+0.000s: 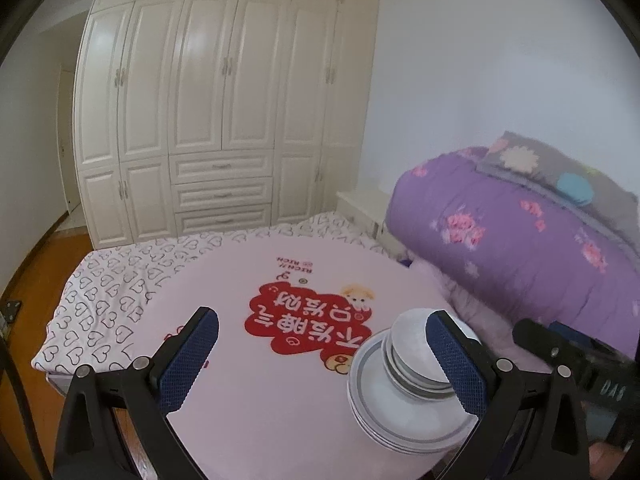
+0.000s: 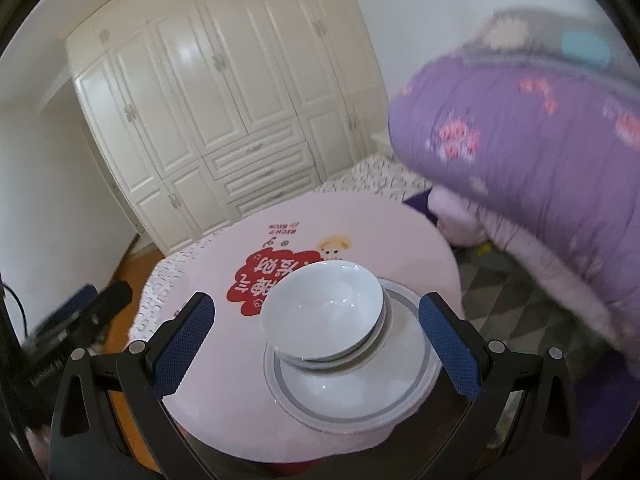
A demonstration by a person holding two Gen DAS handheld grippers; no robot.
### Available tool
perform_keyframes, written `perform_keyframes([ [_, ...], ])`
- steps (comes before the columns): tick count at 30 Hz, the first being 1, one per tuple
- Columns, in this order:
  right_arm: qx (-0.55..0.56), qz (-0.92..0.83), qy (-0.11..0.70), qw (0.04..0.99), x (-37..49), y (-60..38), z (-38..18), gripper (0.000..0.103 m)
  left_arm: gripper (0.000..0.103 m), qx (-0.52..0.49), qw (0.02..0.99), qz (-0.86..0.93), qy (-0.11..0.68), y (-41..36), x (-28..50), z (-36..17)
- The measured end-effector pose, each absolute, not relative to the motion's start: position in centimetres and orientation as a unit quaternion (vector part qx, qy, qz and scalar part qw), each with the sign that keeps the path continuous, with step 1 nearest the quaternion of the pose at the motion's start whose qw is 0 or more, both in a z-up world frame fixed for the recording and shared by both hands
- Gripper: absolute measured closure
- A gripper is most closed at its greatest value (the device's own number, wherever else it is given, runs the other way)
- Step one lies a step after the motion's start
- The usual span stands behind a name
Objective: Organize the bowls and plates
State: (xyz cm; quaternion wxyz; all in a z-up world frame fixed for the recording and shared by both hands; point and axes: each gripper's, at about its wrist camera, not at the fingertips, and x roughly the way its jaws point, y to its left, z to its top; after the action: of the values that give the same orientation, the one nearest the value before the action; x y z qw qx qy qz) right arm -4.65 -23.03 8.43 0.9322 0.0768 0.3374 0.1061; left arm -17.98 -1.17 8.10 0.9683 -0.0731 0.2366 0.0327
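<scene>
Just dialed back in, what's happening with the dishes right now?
The bowls sit nested on the stack of plates on the round pink table. Both the left gripper and the right gripper have their jaws wide open and hold nothing, above the stack. The stacking looks done.

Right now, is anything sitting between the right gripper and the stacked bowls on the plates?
Nothing visible does. The right gripper is open with only air in front of the bowls, nested on the plates on the round table.
</scene>
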Motion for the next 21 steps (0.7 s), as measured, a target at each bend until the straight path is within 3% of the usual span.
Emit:
perform_keyframes([
  [11, 0.017, 0.052, 0.287, 0.956, -11.5, -21.2, 9.9, 0.0, 0.001, -0.046, 0.977, 0.041, 0.204, -2.3, -28.0, 8.8],
  [21, 0.013, 0.034, 0.28, 0.959, -14.8, -20.6, 9.5, 0.0, 0.001, -0.047, 0.975, 0.044, 0.213, -2.5, -32.1, 8.2],
])
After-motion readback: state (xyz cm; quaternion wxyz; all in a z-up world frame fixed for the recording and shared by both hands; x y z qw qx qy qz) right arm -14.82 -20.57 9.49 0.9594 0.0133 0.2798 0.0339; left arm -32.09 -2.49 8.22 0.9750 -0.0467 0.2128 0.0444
